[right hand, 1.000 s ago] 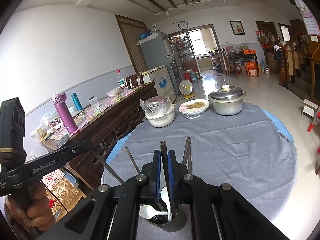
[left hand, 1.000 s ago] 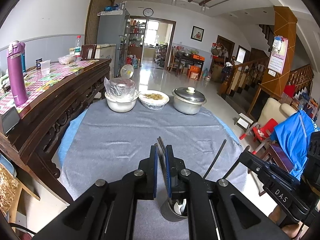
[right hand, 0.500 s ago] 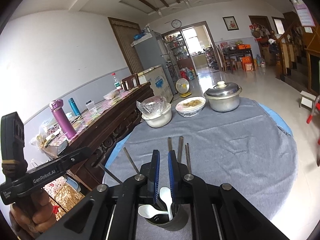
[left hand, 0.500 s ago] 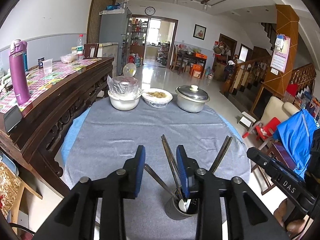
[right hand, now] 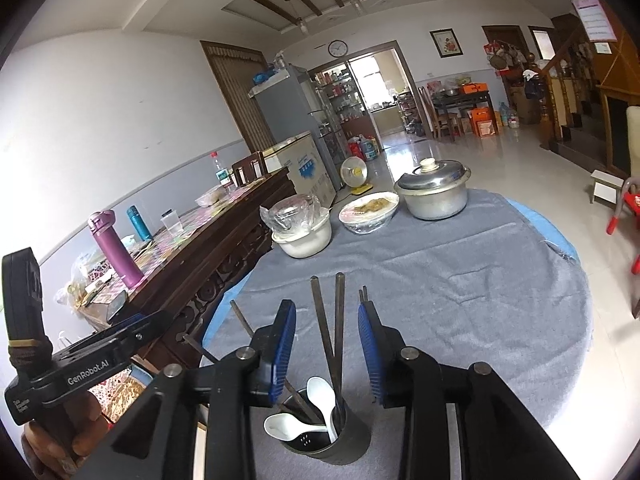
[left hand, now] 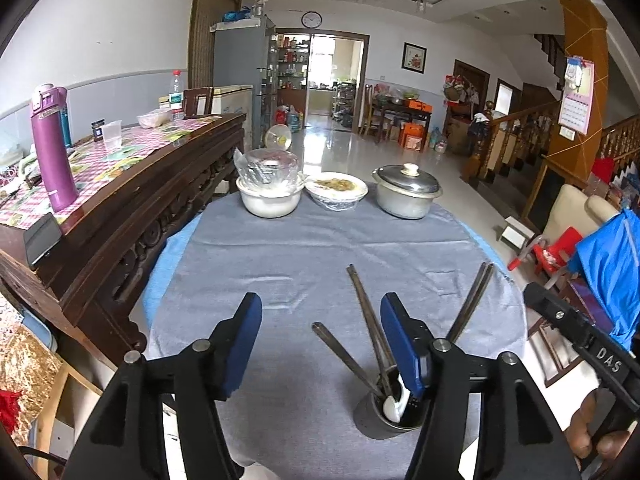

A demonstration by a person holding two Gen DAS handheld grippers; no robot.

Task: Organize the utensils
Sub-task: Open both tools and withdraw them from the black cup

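I see the dark holder cup standing near the table's near edge, on the gray cloth. The chopsticks stand in it, ends up, and they fan out and lean toward the far edge where the pots are. Two white spoons sit in the cup too. My right gripper is right over the cup, and its jaws have just been opening. They stand partly apart now, with two chopsticks rising in the gap, and the blue pads do not press on them. My left gripper has jaws that have just been opening as well, and they stand wide. From that side the cup is low and toward the right jaw, and one pair of chopsticks crosses just in front of that jaw. Nothing is held by either one. I think both have let go of sticks into the cup. The right one is nearer the cup, so if a stick needs a nudge, it is best placed, closing across the sticks' long way.
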